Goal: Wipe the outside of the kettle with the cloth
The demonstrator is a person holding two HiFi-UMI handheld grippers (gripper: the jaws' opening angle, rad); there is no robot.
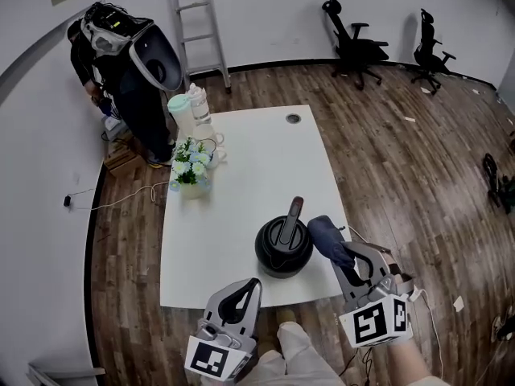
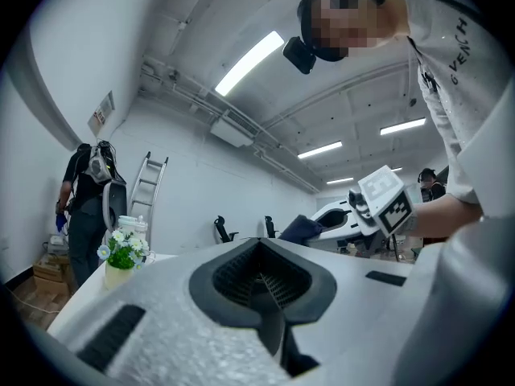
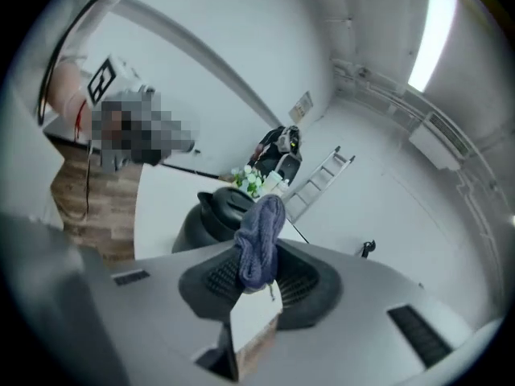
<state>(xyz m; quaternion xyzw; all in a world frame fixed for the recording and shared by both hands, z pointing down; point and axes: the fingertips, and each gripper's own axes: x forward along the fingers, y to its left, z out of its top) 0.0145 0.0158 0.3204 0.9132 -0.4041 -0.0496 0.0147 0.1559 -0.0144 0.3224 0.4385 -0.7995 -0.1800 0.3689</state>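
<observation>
Here, in the head view, the black kettle [image 1: 283, 248] sits near the front edge of the white table [image 1: 257, 159], the right gripper [image 1: 344, 257] holds a bunched blue cloth [image 1: 325, 235] just beside the kettle's right flank, and the left gripper [image 1: 251, 286] hangs at the table's front edge, apart from the kettle. In the left gripper view, its jaws are pressed together with nothing between them. In the right gripper view, the jaws clamp the cloth, which stands up from them, with the kettle on the table just beyond.
</observation>
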